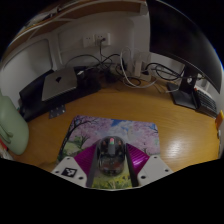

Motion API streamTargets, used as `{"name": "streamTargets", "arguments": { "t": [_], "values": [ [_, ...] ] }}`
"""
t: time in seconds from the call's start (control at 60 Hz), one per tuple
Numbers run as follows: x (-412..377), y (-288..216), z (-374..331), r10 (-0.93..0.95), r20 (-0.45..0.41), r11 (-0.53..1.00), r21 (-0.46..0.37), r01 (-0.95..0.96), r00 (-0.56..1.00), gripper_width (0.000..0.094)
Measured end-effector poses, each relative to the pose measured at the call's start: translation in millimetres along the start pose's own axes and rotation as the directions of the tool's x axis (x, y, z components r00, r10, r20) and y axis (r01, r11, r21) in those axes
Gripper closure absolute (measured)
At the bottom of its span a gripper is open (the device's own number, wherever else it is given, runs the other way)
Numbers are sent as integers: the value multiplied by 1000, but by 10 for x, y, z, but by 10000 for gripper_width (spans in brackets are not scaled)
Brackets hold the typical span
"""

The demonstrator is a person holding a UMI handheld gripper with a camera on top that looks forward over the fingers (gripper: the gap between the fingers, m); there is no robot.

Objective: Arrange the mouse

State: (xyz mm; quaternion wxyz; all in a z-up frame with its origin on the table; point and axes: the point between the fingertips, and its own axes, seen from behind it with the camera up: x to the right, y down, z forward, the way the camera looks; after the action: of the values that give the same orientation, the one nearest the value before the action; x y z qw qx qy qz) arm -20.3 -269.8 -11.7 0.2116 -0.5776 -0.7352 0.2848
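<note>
Hand-held gripper (pixel 109 160): we've got it clenched on the mouse (pixel 109 153), both pink pads pressing.
Mouse: we see it over the floral mousepad's (pixel 112 132) near edge.
Counter (pixel 150 108): wooden; laptop (pixel 58 84) far left.

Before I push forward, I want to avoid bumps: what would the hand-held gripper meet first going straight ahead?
Holding the grey computer mouse, the hand-held gripper would likely cross the floral mouse mat, then bare wooden desk; depth unclear.

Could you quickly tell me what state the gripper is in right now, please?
Gripper: shut on the mouse, with both pink-padded fingers against its sides, above the near edge of the floral mouse mat.
</note>
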Motion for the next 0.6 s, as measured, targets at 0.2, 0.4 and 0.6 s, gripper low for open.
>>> {"name": "streamTargets", "arguments": {
  "t": [0.2, 0.4, 0.6],
  "values": [
    [48, -223, -671, 13, 6, 1000, 11, -14, 1000, 87],
    [260, -245, -1928, 35, -5, 999, -9, -35, 999, 84],
    [551, -153, -2802, 76, -48, 997, 15, -75, 996, 77]
  ]
}}
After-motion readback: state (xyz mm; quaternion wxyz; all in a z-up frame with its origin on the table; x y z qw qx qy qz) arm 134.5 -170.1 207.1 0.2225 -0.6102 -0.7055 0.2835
